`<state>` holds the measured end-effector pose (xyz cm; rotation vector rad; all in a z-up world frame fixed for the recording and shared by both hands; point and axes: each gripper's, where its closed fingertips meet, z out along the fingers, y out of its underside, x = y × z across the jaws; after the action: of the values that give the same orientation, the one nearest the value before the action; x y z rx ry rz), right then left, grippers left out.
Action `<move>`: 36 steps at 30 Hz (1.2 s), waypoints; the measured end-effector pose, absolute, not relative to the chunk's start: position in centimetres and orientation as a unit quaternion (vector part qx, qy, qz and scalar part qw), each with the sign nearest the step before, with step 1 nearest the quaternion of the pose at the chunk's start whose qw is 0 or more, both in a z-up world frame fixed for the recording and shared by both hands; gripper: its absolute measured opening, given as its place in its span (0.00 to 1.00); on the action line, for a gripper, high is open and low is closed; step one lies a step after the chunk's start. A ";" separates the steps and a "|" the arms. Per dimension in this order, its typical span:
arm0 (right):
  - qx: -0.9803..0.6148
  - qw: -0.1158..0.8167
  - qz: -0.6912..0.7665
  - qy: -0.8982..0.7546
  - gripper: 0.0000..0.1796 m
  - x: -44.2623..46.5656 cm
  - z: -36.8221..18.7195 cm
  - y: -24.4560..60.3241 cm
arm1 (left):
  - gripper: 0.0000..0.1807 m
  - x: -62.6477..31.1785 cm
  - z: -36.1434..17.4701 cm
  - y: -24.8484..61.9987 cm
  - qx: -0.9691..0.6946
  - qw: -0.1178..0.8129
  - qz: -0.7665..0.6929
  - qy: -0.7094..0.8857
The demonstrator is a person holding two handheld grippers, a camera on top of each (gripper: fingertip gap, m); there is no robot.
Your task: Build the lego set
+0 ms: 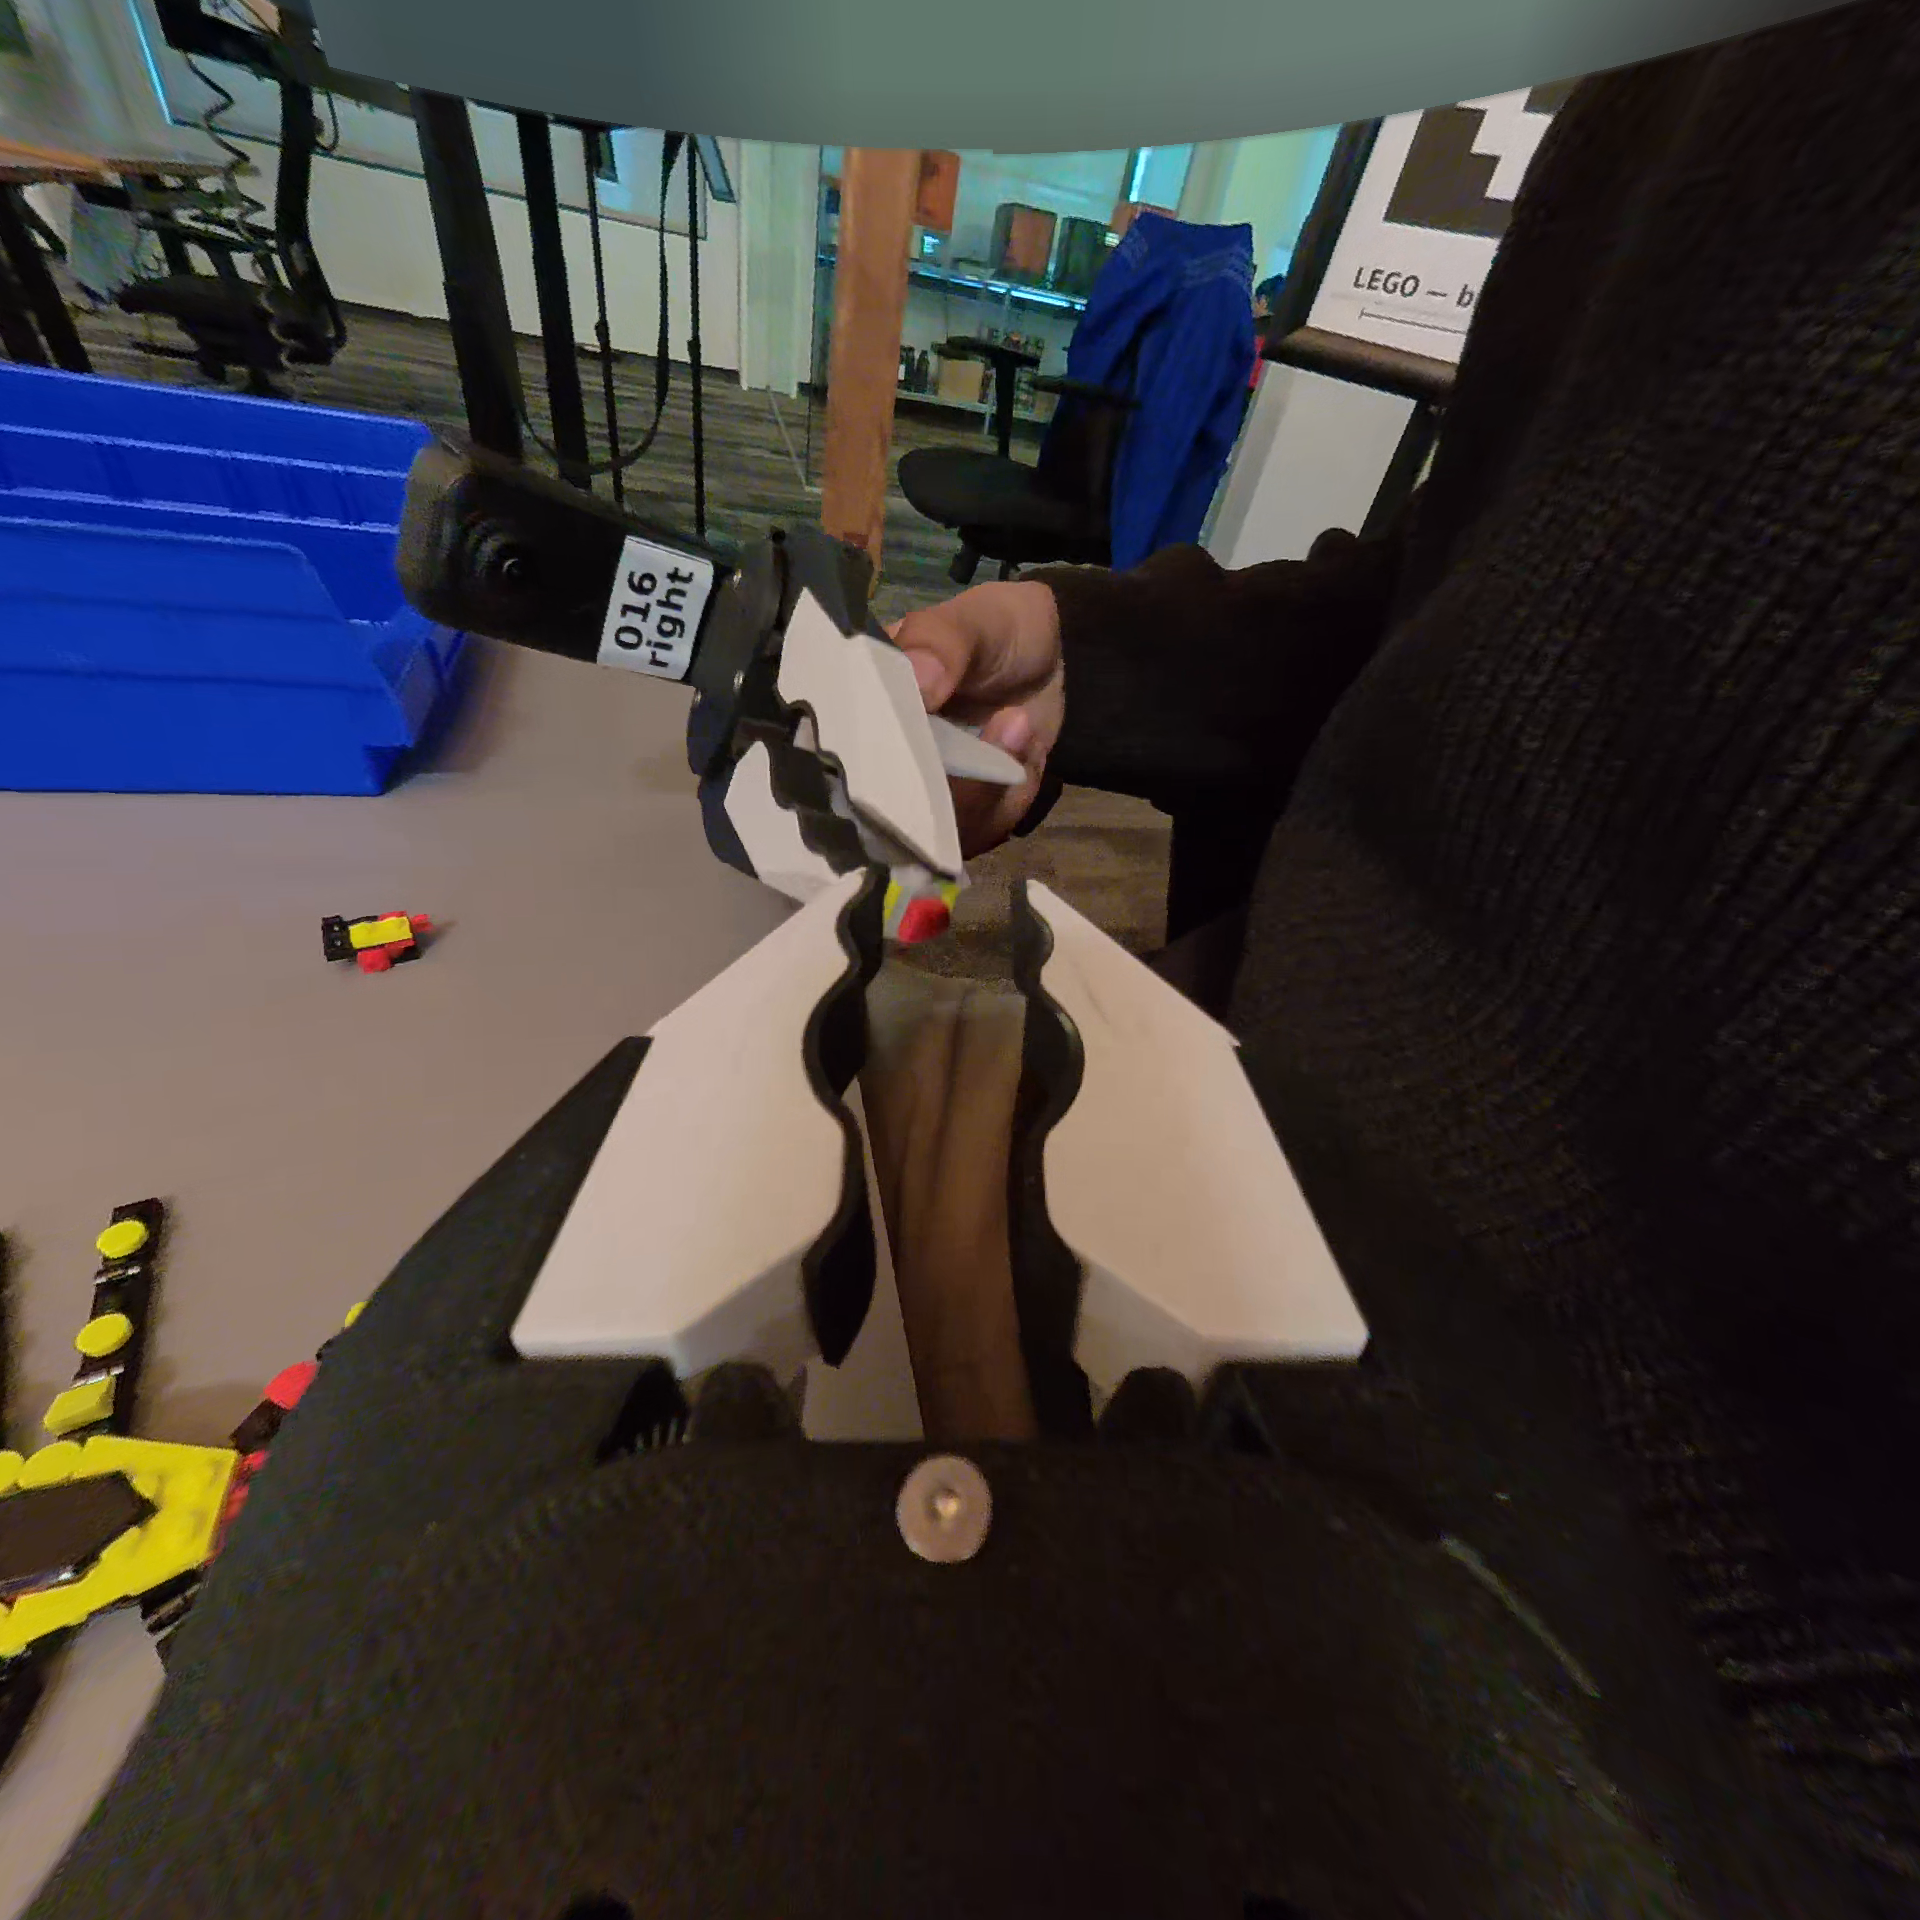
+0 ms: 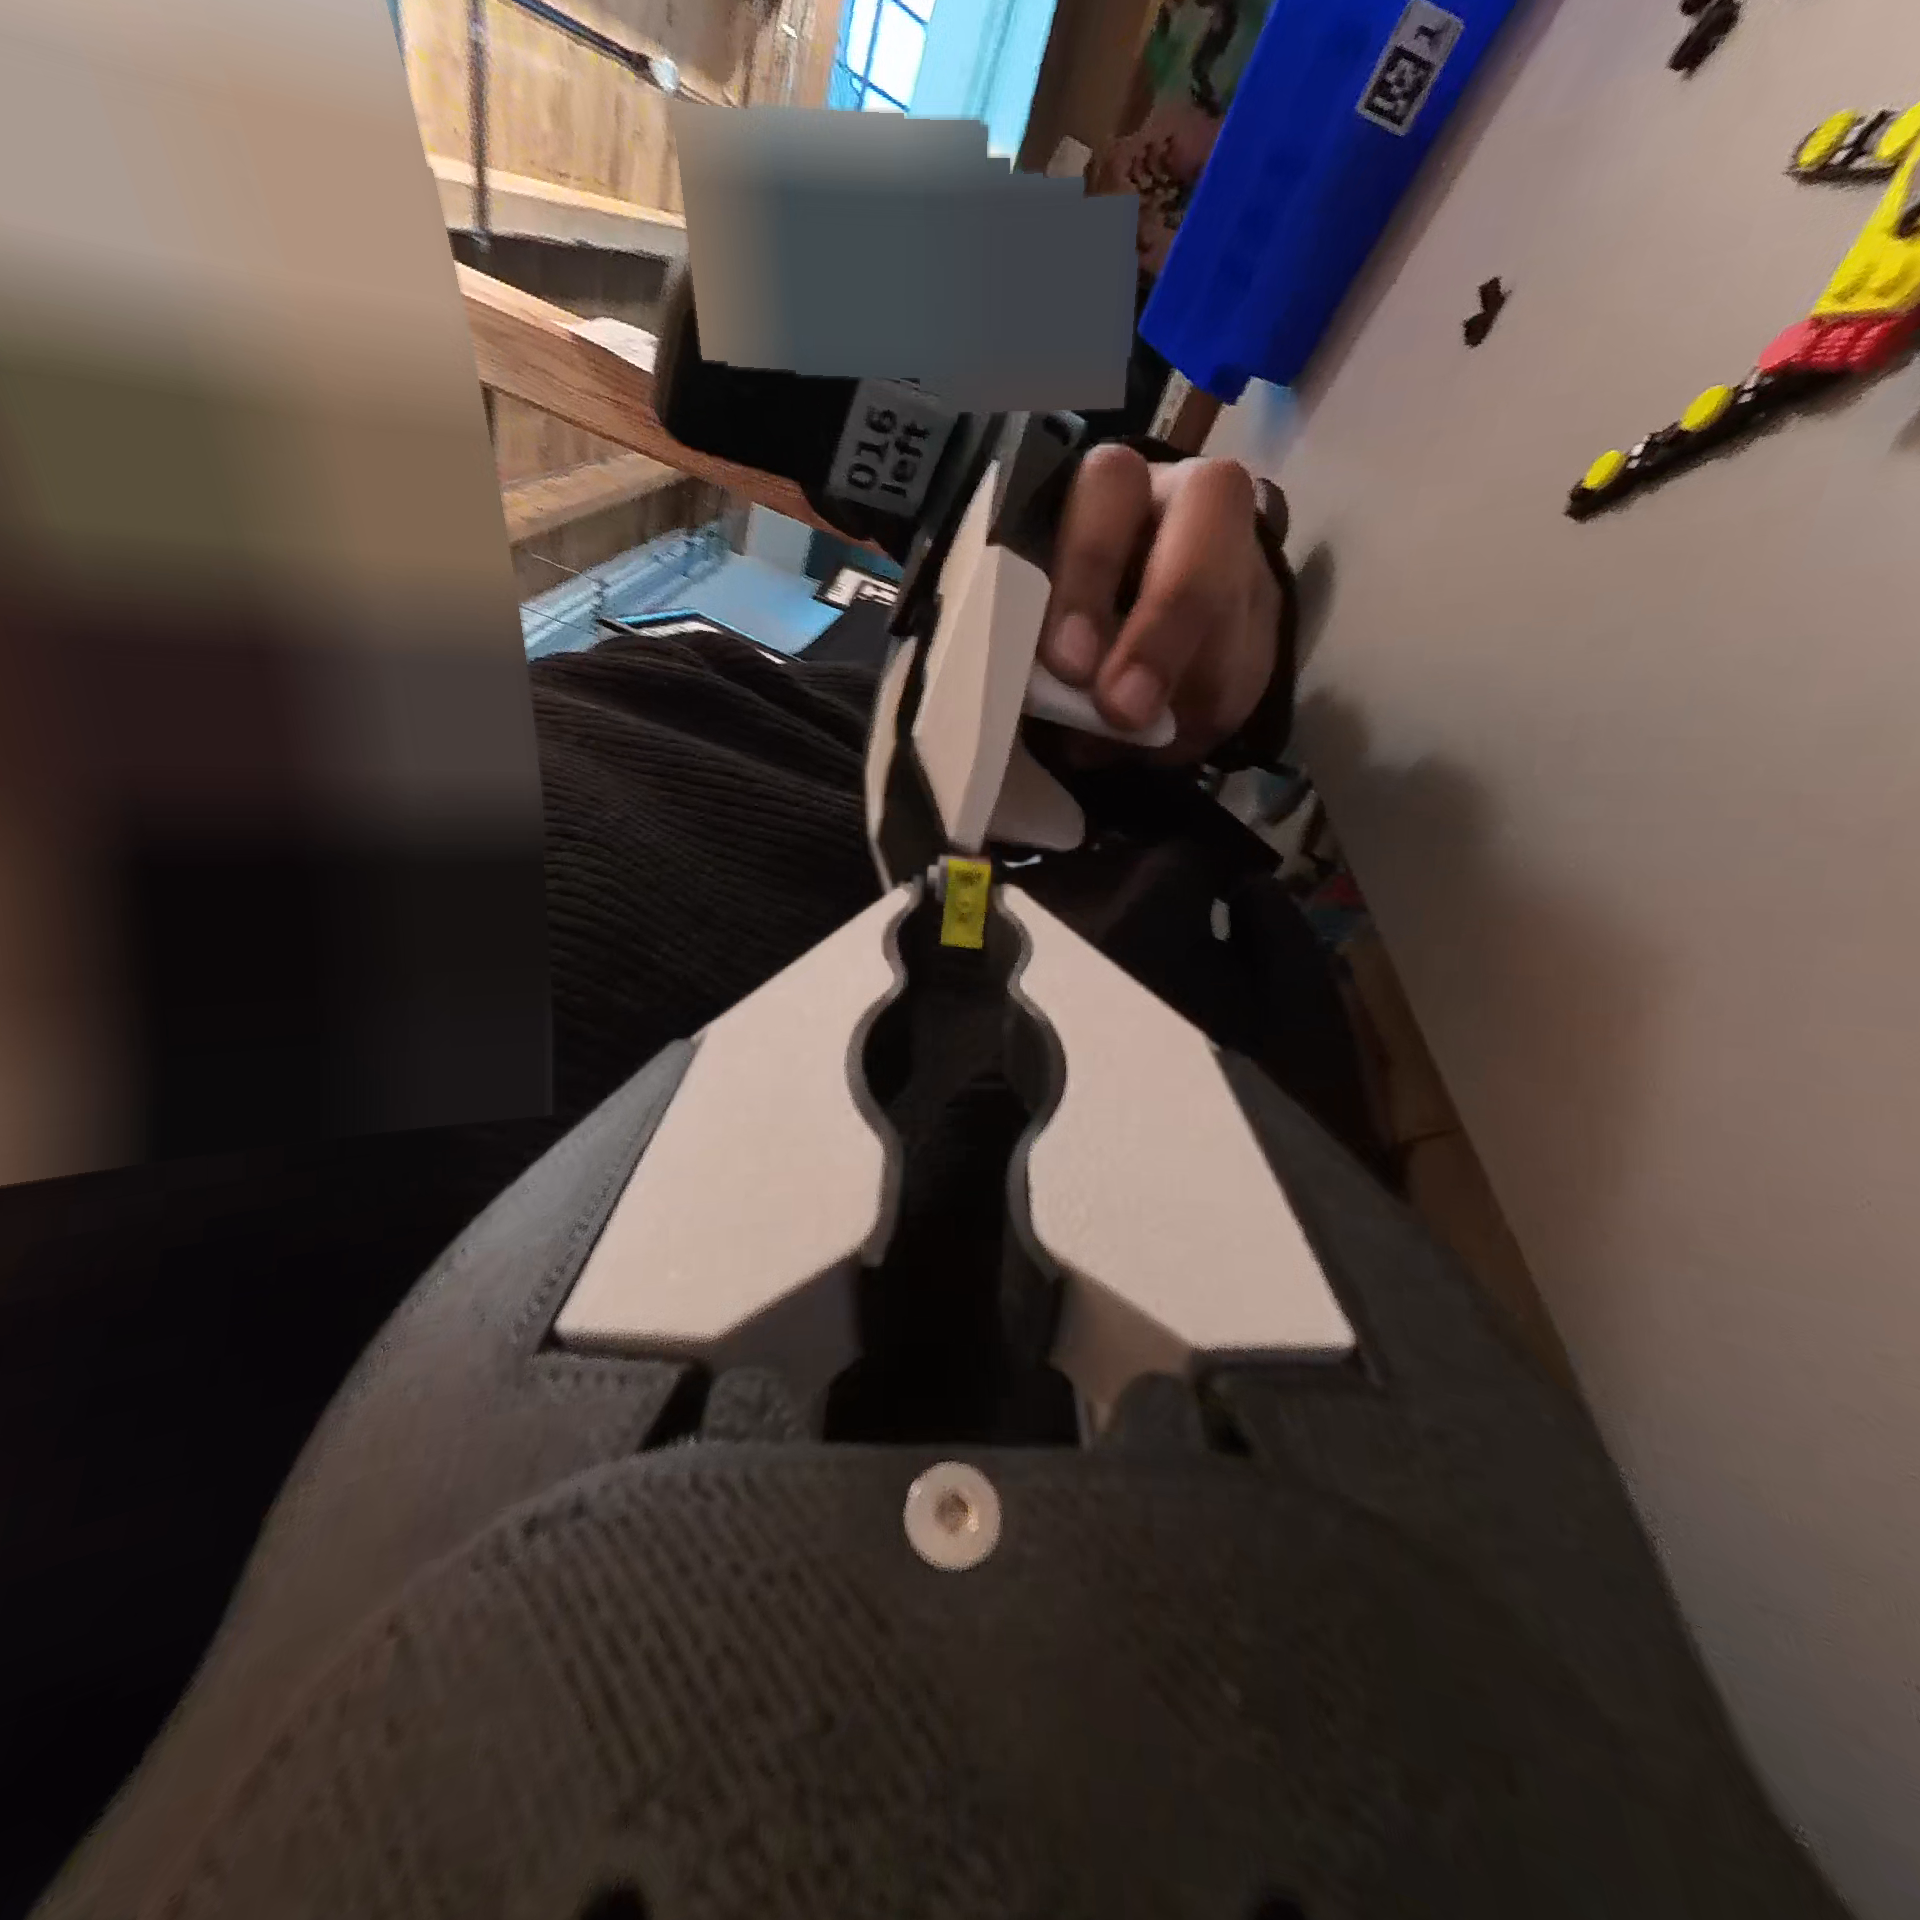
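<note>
My right gripper (image 2: 958, 902) is shut on a small yellow, red and grey lego piece (image 2: 961, 914), held in the air off the table's near edge. In the left wrist view the right gripper (image 1: 925, 878) comes in from the upper left with the piece (image 1: 920, 916) at its tips. My left gripper (image 1: 943, 899) is partly open; the piece sits between its fingertips, close to the left finger (image 1: 857, 914). In the right wrist view the left gripper (image 2: 961, 847) comes down from above, its tips just at the piece.
On the grey table (image 1: 312, 1091) lie a small black, yellow and red assembly (image 1: 374, 940), a big yellow and black build (image 1: 104, 1507) and a black strip with yellow studs (image 1: 114, 1299). A blue bin (image 1: 197, 582) stands at the back. A black sleeve (image 1: 1610, 935) fills the right. Less than 4 cm separates the two grippers' tips.
</note>
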<state>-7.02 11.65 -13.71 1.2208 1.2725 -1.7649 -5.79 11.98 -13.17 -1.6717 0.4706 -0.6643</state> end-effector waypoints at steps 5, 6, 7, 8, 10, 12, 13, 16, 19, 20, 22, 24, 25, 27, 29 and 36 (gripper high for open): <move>0.452 0.345 -0.679 0.463 0.05 -6.6 -13.2 11.5 | 0.07 -5.8 -13.5 12.3 -0.728 0.592 -0.284 0.196; 0.452 0.349 -0.680 0.460 0.05 -6.6 -13.1 11.5 | 0.07 -5.7 -13.5 12.3 -0.728 0.590 -0.287 0.198; 0.453 0.353 -0.680 0.457 0.05 -6.6 -13.2 11.5 | 0.06 -5.6 -13.6 12.3 -0.729 0.588 -0.289 0.199; 0.453 0.356 -0.680 0.454 0.05 -6.6 -13.2 11.5 | 0.06 -5.5 -13.6 12.3 -0.729 0.588 -0.288 0.200; 0.453 0.364 -0.681 0.446 0.05 -6.6 -13.2 11.6 | 0.06 -5.6 -13.6 12.4 -0.728 0.589 -0.290 0.198; 0.454 0.371 -0.684 0.434 0.05 -6.7 -13.2 11.7 | 0.06 -5.6 -13.6 12.5 -0.727 0.589 -0.296 0.193; 0.455 0.374 -0.685 0.428 0.05 -6.7 -13.1 11.8 | 0.06 -5.7 -13.5 12.5 -0.727 0.589 -0.299 0.190; 0.461 0.374 -0.686 0.420 0.05 -6.9 -13.3 12.1 | 0.05 -5.9 -13.6 12.7 -0.728 0.585 -0.308 0.179; 0.465 0.365 -0.691 0.417 0.03 -6.9 -13.1 13.0 | 0.05 -6.0 -13.5 12.8 -0.726 0.581 -0.331 0.161; 0.467 0.359 -0.694 0.415 0.01 -6.9 -13.1 13.3 | 0.05 -6.0 -13.5 12.9 -0.724 0.579 -0.340 0.155; 0.474 0.355 -0.692 0.413 0.01 -7.0 -13.2 13.7 | 0.05 -6.0 -13.3 13.0 -0.722 0.577 -0.353 0.145; 0.480 0.338 -0.693 0.418 0.02 -7.2 -13.4 14.1 | 0.04 -6.2 -13.6 13.4 -0.727 0.571 -0.358 0.132; 0.483 0.313 -0.699 0.424 0.02 -7.5 -13.2 14.6 | 0.04 -6.4 -13.9 13.6 -0.733 0.566 -0.358 0.122; 0.494 0.223 -0.704 0.459 0.00 -8.3 -13.1 15.9 | 0.04 -7.1 -14.5 14.1 -0.745 0.557 -0.355 0.096; 0.503 0.058 -0.671 0.542 0.02 -9.2 -13.8 17.6 | 0.04 -8.1 -15.3 14.8 -0.759 0.545 -0.352 0.057; 0.346 -0.368 -0.374 0.778 0.12 -10.2 -15.2 17.5 | 0.04 -11.1 -17.6 16.3 -0.765 0.485 -0.411 -0.105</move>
<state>-10.19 17.46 -15.25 1.4508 3.2586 -1.5659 -11.07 16.34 -17.63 -1.8609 -0.2558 -0.9998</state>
